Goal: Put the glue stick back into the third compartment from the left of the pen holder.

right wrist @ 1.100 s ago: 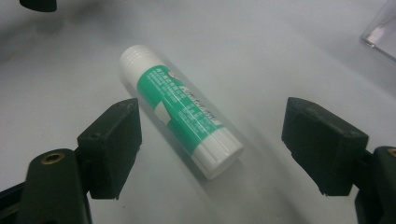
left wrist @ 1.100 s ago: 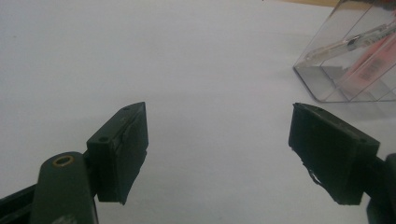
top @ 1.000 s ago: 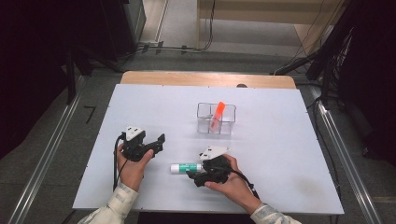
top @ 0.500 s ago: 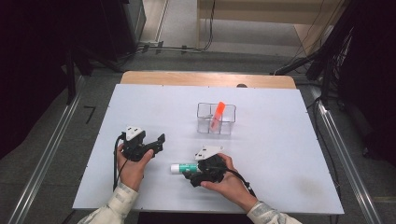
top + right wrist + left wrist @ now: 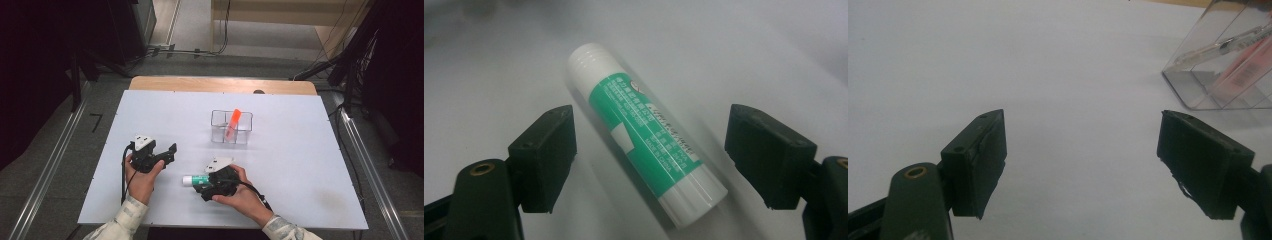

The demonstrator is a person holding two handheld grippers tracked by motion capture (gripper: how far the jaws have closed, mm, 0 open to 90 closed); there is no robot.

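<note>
- Right gripper [image 5: 649, 160] hangs over the glue stick [image 5: 644, 132] with its jaws spread wide and released, one on each side of the tube and neither touching it; in the high view the same gripper [image 5: 210, 186] sits at the bench's near edge with the glue stick [image 5: 192, 179] poking out to its left.
- Bench [image 5: 300, 165]: a white, smooth top, so a round tube lying on its side could roll if nudged.
- Clear organiser box [image 5: 231, 127], beyond the right gripper toward the middle of the bench, holds an orange marker [image 5: 232, 123] leaning upright; it is the likely drop-off, and a tilted tube could catch on its rim or divider.
- Left gripper [image 5: 1080, 165] is released too, jaws apart over bare bench, with the organiser box [image 5: 1220, 70] off to its upper right.
- Glue stick lies at a slant between the jaws, white cap end away from the camera. Closing on it askew risks pinching near one end, so it could pivot, squirt out or roll away.
</note>
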